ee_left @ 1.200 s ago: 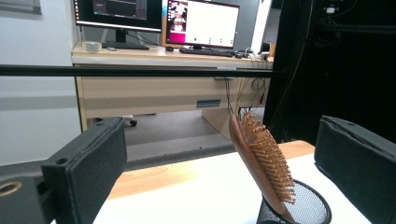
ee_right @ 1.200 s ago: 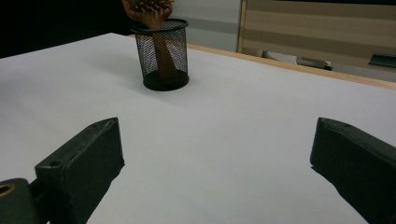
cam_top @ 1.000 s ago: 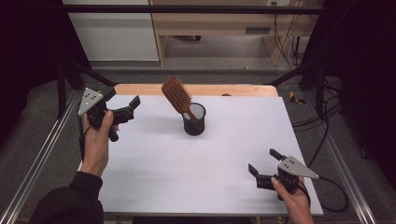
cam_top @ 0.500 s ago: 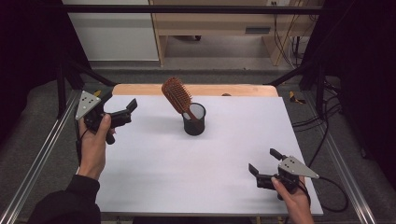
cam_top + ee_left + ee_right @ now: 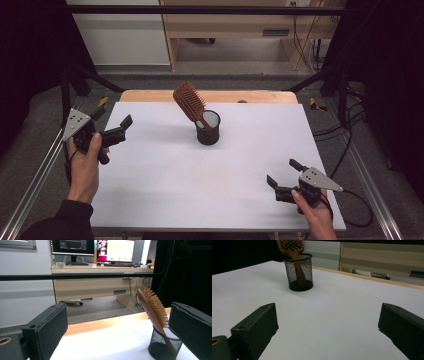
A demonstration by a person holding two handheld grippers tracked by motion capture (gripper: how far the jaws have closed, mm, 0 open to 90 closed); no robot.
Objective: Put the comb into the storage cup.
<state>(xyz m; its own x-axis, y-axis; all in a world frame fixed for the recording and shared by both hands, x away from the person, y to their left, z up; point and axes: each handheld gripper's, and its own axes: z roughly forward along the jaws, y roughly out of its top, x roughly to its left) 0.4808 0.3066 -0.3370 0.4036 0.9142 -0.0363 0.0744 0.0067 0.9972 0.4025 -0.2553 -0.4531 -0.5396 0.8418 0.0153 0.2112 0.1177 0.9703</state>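
Note:
A brown wooden hairbrush (image 5: 190, 102) stands handle-down in a black mesh cup (image 5: 208, 129) near the middle back of the white table; it leans left with the bristles up. The cup (image 5: 163, 345) and brush (image 5: 152, 306) sit ahead of my left gripper, to the right. My left gripper (image 5: 112, 121) is held above the table's left edge, open and empty. My right gripper (image 5: 282, 172) rests low near the front right corner, open and empty, with the cup (image 5: 298, 271) and brush (image 5: 292, 246) far ahead of it.
The white table top (image 5: 165, 185) has a wooden strip (image 5: 150, 95) along its back edge. Metal frame rails (image 5: 30, 185) run along both sides. Cables (image 5: 350, 210) lie at the right. A desk with monitors (image 5: 92, 247) stands beyond the table.
My left gripper has drifted left and slightly toward the front. The right gripper, the cup and the brush stay where they were.

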